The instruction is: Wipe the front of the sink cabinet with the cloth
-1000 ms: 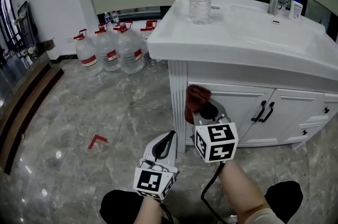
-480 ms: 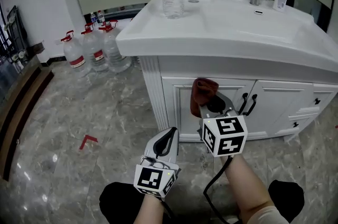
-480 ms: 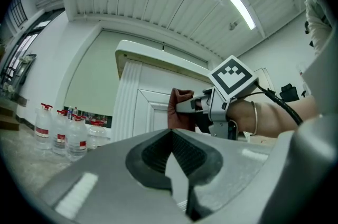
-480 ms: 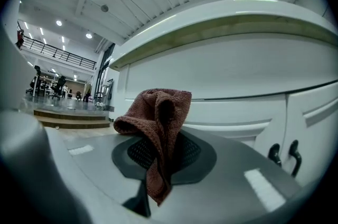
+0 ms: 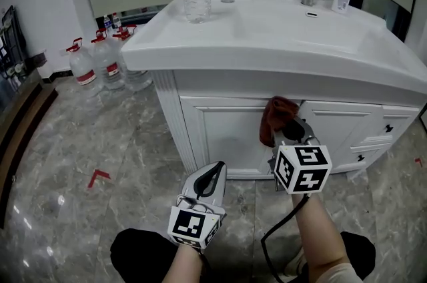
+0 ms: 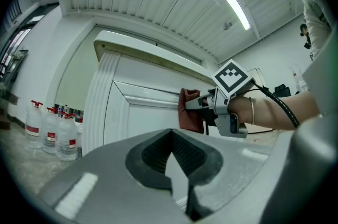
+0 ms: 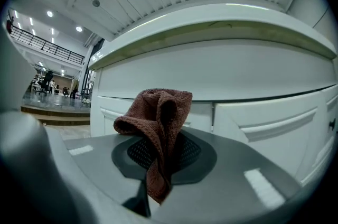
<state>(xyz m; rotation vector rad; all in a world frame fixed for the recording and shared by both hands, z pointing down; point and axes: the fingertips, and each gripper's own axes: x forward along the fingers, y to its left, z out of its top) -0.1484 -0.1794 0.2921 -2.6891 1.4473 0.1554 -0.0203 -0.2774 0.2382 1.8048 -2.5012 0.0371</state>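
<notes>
1. Far left: water jugs (image 5: pixel 87 65) stand on the marble floor by the wall, well apart from the work. A red mark (image 5: pixel 98 176) lies on bare floor between them and the person. There is plenty of room to step that way.
2. The fluted corner post (image 5: pixel 170 121) ends the sink cabinet front (image 5: pixel 220 135) on the left. I take it as the stroke's left limit. The grooves would likely need up-and-down passes.
3. The left gripper (image 5: pixel 211 176) hangs low in front of the left door. Its jaws are together with nothing between them. It is apart from the cabinet and idle. It is best kept low, out of the wiping lane.
4. The cloth (image 5: pixel 275 116), reddish-brown and bunched, is clamped in the right gripper (image 5: pixel 288 133). The right gripper view shows it pinched between the pads with a fold standing proud of the tips. It sits high on the front, at about the seam between two doors, and looks pressed to the panel. Contact itself is hard to confirm.
5. Step in hand, by my reading: a sideways wipe along the top rail. Only the proud fold should meet the paint, not the jaw tips. Pressure should be light and even, and lower passes should overlap.
6. Above, the counter overhang (image 5: pixel 267 71) caps the lane closely, so there is little headroom.
7. To the right, the drawers (image 5: pixel 383 135) lie unwiped, I judge. Dark pulls there could snag the cloth. The floor below them looks open.
</notes>
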